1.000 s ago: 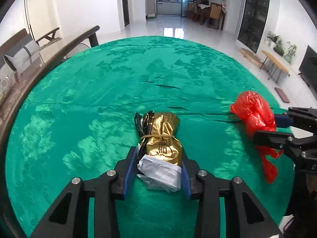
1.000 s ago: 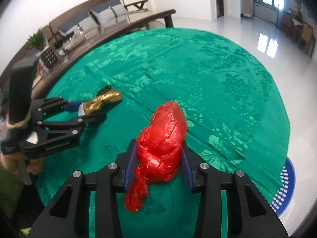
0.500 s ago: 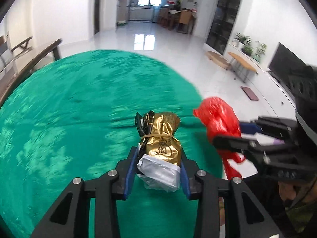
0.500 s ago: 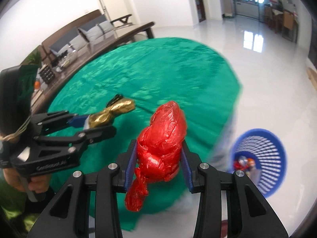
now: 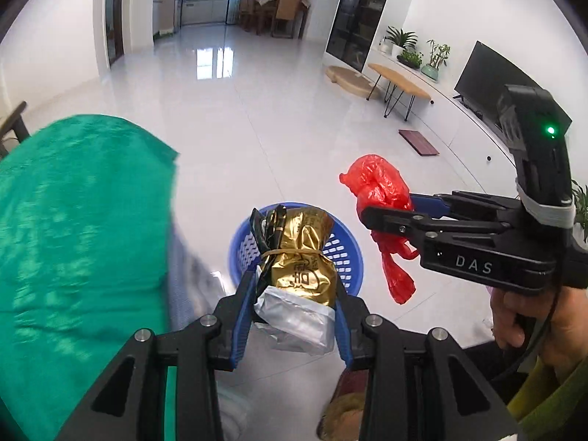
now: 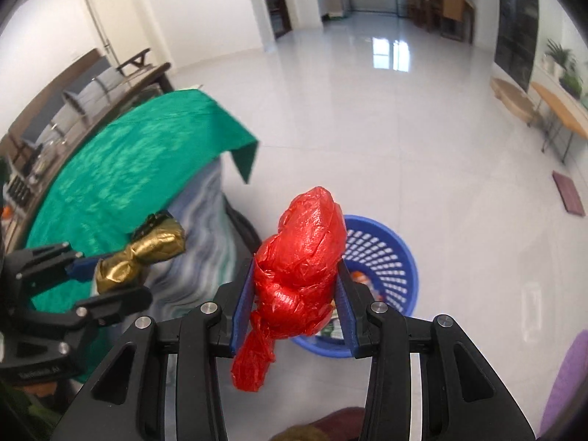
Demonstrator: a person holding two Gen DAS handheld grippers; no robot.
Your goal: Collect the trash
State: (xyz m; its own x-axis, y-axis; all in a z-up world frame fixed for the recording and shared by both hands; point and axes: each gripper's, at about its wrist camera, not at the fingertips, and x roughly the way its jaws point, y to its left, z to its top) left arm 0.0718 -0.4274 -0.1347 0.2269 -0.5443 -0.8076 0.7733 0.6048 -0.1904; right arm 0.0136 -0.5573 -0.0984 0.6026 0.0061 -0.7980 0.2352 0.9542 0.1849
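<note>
Held in the air above the blue basket (image 6: 382, 253), not yet dropped in: gold foil bag (image 5: 301, 257) squeezed tight by left gripper (image 5: 294, 312), red plastic bag (image 6: 297, 268) squeezed tight by right gripper (image 6: 294, 308).

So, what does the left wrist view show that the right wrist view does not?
Only the left wrist view shows the television and the hand holding the right gripper. Only the right wrist view shows trash inside the blue basket and a white door. Both show the gold packet, the red bag and the green cloth.
</note>
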